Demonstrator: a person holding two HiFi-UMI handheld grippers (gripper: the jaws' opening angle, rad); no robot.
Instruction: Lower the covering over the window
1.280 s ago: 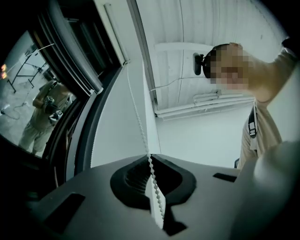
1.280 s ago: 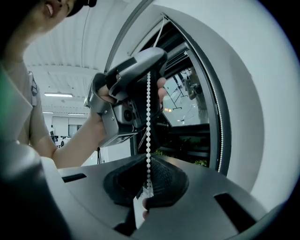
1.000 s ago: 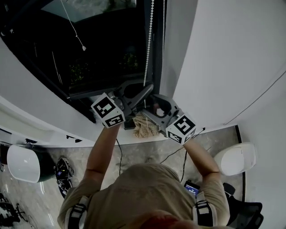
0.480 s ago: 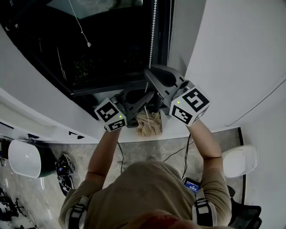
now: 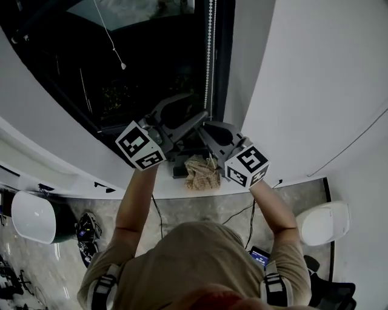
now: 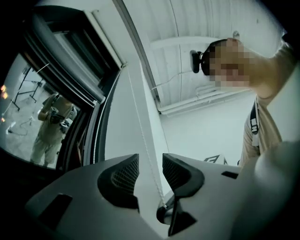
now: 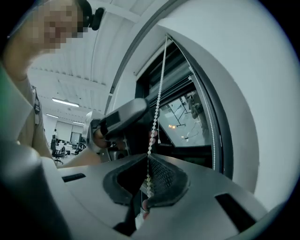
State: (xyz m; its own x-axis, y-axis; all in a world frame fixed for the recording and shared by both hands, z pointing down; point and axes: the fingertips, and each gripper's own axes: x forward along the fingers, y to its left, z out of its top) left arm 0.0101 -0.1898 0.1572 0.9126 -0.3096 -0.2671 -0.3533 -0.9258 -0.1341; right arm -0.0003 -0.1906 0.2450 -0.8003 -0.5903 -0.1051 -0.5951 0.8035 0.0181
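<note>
Looks like mid hand-over-hand on the chain. Right gripper [image 5: 209,128]: jaws have just been closing and now sit clamped on the bead chain [image 7: 157,108], with the beads pinched between the pads in its own view. Left gripper [image 5: 195,109]: jaws have just been opening and stand apart. The chain runs through the gap without either pad touching it, so no grip there. Both grippers are at the window's [image 5: 139,66] right edge, left one just above the right along the chain. Progress: early, I'd say. The blind [image 5: 115,11] seems to be the pale band at the very top of the window, can't be fully sure. Nearly all the glass below it is dark and bare, so most of the lowering is left. Likely next: right pulls, left regrips higher. Can't tell from here whether this strand lowers or raises. The chain is fine white beads, straight and taut above the right jaws, running up the window's right frame. A thin pull cord [image 5: 123,64] with a small end piece hangs over the glass.
</note>
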